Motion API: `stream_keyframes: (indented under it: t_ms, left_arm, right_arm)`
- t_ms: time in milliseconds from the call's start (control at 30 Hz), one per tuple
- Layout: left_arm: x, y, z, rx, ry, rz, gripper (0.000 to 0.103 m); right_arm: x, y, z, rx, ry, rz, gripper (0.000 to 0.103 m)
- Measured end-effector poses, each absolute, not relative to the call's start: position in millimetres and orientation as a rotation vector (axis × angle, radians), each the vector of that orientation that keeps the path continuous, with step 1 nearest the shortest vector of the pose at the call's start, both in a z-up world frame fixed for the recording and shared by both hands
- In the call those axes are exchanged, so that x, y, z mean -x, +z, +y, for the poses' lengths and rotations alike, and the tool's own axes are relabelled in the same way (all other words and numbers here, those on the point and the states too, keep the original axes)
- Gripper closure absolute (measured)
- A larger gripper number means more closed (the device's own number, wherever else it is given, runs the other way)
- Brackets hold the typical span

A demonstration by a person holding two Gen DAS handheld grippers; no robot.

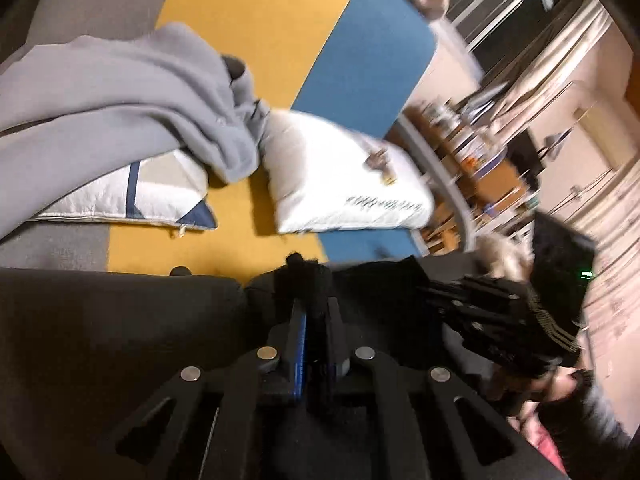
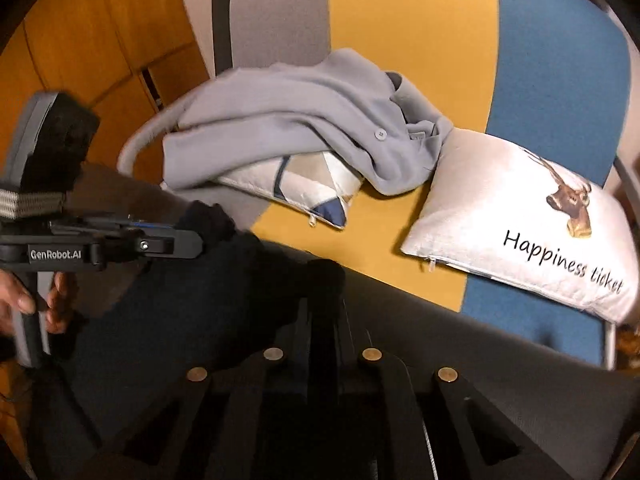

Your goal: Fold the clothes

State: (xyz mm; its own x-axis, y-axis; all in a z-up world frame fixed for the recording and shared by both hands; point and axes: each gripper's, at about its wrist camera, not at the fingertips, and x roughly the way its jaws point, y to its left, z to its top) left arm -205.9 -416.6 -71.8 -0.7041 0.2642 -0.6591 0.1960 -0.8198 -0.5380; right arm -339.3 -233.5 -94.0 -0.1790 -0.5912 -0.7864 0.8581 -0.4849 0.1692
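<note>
A dark grey garment (image 1: 120, 320) (image 2: 180, 320) is stretched between my two grippers, filling the lower part of both views. My left gripper (image 1: 308, 276) (image 2: 196, 228) is shut on a bunched edge of it. My right gripper (image 2: 326, 280) (image 1: 424, 284) is shut on another bunch of the same cloth, close beside the left one. Farther back, a light grey buttoned garment (image 1: 120, 92) (image 2: 300, 120) lies crumpled over a patterned pillow.
A yellow, blue and grey sofa seat (image 1: 248, 20) (image 2: 400, 40) holds the patterned pillow (image 1: 152, 188) (image 2: 304, 188) and a white deer pillow (image 1: 344, 176) (image 2: 520, 224) reading "Happiness ticket". Wooden cabinets (image 2: 100, 20) stand left; cluttered shelves (image 1: 480, 140) right. A hand (image 2: 24, 300) grips the left handle.
</note>
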Motion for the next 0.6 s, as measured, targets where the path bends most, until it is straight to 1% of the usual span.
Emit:
stream_keyframes:
  t_ms: [133, 300, 367, 467, 600]
  left_arm:
    - [171.8, -38.7, -400.6, 1.049, 2.714, -0.889, 0.096]
    - [120.8, -6.8, -364.6, 0.938, 2.699, -0.834, 0.096]
    - [96.8, -5.3, -347.8, 0.917, 2.693, -0.819, 0.096]
    - [64.2, -8.3, -323.9, 0.910, 2.693, -0.789, 0.096]
    - [37.0, -22.9, -318.7, 0.923, 2.697, -0.861, 0.096]
  right_arm:
    - [328.3, -66.7, -210.5, -0.993, -1.836, 0.279, 0.094]
    - [286.8, -29.2, -171.6, -0.911, -1.812, 0.200, 0.094]
    - [265.0, -18.7, -149.3, -0.891, -1.811, 0.163, 0.094]
    - [232.6, -17.9, -116.9, -0.898, -1.803, 0.112, 0.094]
    - [186.8, -39.4, -81.7, -0.954, -1.788, 0.088, 0.094]
